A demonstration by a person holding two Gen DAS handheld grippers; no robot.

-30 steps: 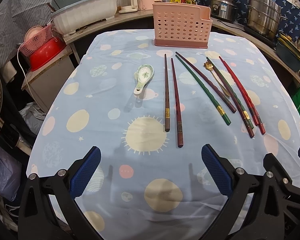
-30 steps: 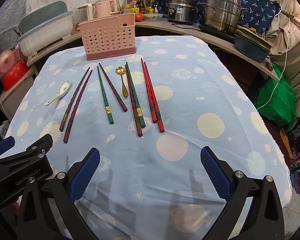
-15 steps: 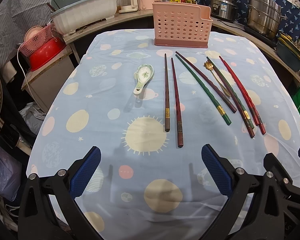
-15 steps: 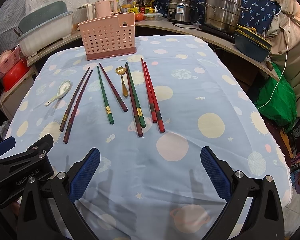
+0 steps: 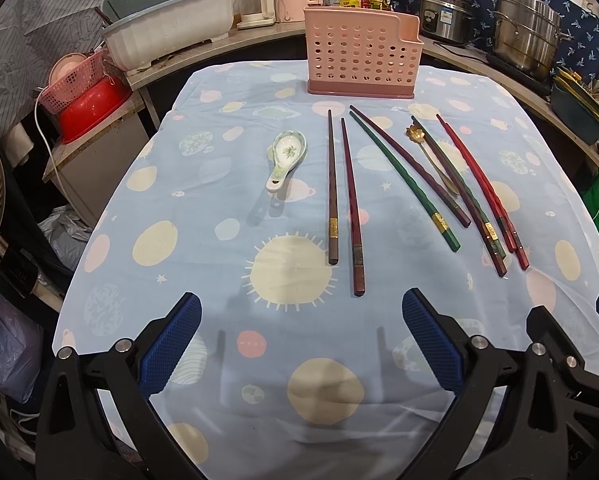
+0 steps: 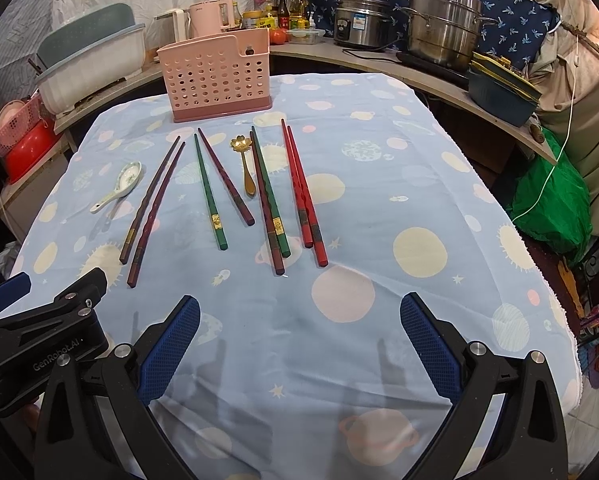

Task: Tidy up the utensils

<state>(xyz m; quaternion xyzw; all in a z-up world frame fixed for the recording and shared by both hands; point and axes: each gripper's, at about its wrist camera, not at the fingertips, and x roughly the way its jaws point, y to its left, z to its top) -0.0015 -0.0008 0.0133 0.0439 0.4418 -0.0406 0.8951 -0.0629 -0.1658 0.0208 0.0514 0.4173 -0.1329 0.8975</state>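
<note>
Nothing is sorted yet: the coloured wooden chopsticks (image 5: 403, 178), white ceramic spoon (image 5: 285, 158) and small gold spoon (image 6: 245, 164) all lie near the far pink perforated plastic holder (image 5: 361, 58); my left gripper (image 5: 299, 338) and right gripper (image 6: 299, 338) gape wide, empty

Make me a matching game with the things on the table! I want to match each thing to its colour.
Things:
1. utensil basket
2. flower-shaped spoon
3. soup spoon
4. the chopstick pair farthest right

Colours:
A. white with a green pattern
B. red
C. pink
D. gold

Right pairs: 1-C, 2-D, 3-A, 4-B.
</note>
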